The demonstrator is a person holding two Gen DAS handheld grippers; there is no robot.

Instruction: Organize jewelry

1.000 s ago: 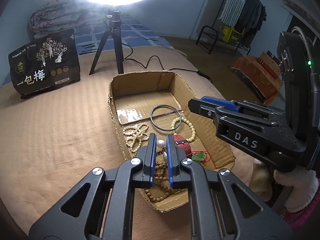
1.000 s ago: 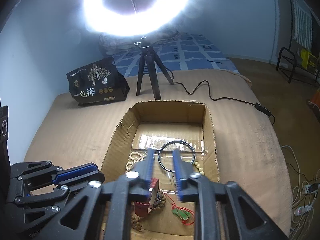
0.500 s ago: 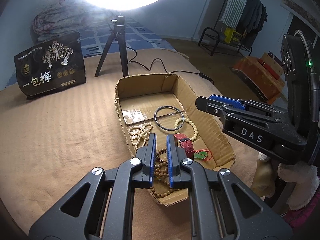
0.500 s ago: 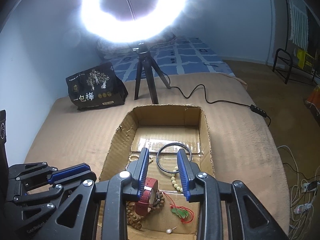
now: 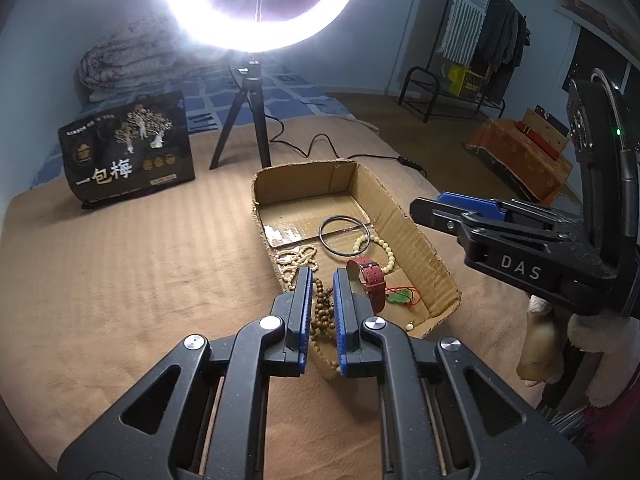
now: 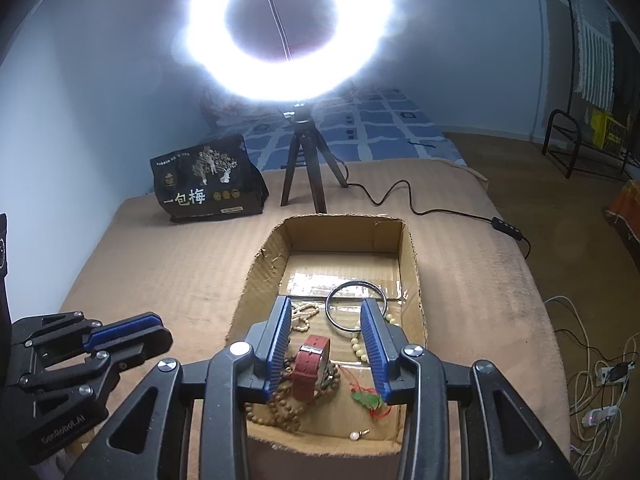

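Fingers of the right gripper [image 6: 326, 344] stand wide apart, empty, straddling the watch [image 6: 312, 366] in the box [image 6: 412, 264]; left gripper [image 5: 322, 312] is narrowly parted, seemingly empty, farther off.

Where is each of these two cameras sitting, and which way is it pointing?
Left wrist: on the left gripper, facing forward over the cardboard box; right gripper shows at right.
Right wrist: on the right gripper, above the box's near end; left gripper shows lower left.
Shared: box, red watch, ring light.
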